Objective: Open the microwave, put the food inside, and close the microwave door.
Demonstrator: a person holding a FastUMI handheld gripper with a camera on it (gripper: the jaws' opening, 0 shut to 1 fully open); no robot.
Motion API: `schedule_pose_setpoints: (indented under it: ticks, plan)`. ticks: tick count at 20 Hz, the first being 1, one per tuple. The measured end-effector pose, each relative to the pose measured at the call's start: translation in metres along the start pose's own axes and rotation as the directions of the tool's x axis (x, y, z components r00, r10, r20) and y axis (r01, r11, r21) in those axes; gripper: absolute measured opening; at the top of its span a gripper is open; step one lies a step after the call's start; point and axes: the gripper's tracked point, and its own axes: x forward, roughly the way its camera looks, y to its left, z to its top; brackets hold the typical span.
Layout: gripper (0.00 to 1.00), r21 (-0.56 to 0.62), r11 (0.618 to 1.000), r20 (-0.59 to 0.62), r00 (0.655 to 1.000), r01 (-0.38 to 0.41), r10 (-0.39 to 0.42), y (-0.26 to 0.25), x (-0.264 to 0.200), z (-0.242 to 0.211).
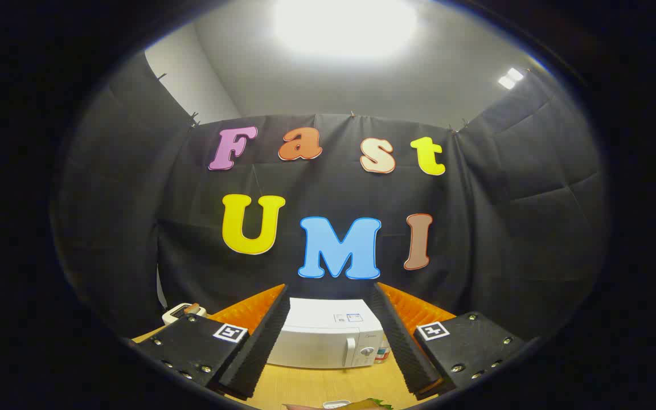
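Right at the near edge of the wooden table (pixel 316 384), in front of the microwave, a bit of the food (pixel 362 404) is being glimpsed: a pale rim with something brown and a leafy green scrap on it, too cut off to be named. The gripper (pixel 328 341) is being held wide apart above the tabletop, its two fingers (pixel 259 341) splayed with nothing being gripped between them. Framed in the gap between those fingers, just beyond their tips, the white microwave (pixel 328 339) is being seen sitting on the table with its door shut, its handle and dial toward its right side. Just to the right of the microwave, small colourful items (pixel 382 356) are being half hidden by the right finger, too small to be told apart. Off to the left of the microwave, a pale toaster (pixel 183 311) is being spotted. Behind the microwave, the black cloth wall (pixel 504 228) is hanging, and above it a bright ceiling light (pixel 345 25) is glaring.
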Motion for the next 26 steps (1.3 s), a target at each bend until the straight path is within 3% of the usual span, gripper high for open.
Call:
schedule_pose_setpoints:
  ticks: [19,26]
  plan:
    - [0.93,0.044,0.998,-0.048,0.998,-0.043,0.045,-0.002,0.013,-0.036]
    - [0.93,0.089,0.995,-0.078,0.995,-0.051,0.058,-0.009,0.044,-0.085]
